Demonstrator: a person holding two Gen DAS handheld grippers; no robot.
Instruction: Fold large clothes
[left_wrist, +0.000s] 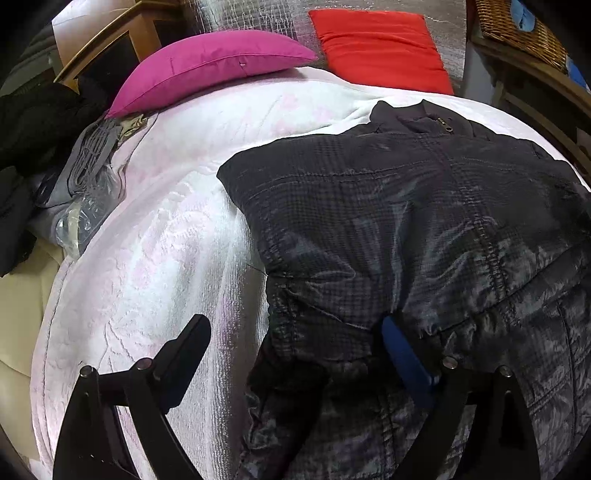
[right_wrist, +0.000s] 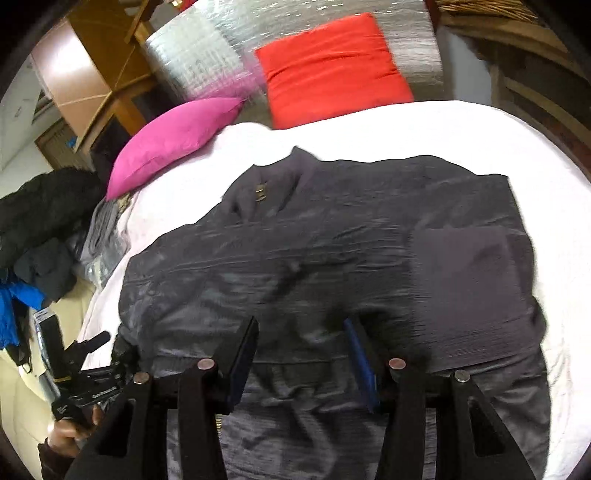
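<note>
Jacket (left_wrist: 406, 221) lay on bed (left_wrist: 166, 258), collar toward 2 cushions (left_wrist: 207, 70) behind it. Clothes pile (left_wrist: 33, 140) sat left of bed. L gripper (left_wrist: 295, 354) straddled jacket's left edge; R gripper (right_wrist: 301, 354) over its middle.

Both my wrist cameras look steeply down, close over the dark jacket (left_wrist: 424, 221) on the bed (left_wrist: 166, 240). They share the pink cushion (right_wrist: 173, 140) and red cushion (right_wrist: 332, 70) at frame top.

home bedroom, bed with white textured blanket (left_wrist: 155, 258), magenta pillow (left_wrist: 207, 70) and red pillow (left_wrist: 380, 48) at the head, wooden furniture (right_wrist: 99, 77), wicker basket (left_wrist: 517, 33), clothes pile (right_wrist: 44, 221) beside bed
</note>
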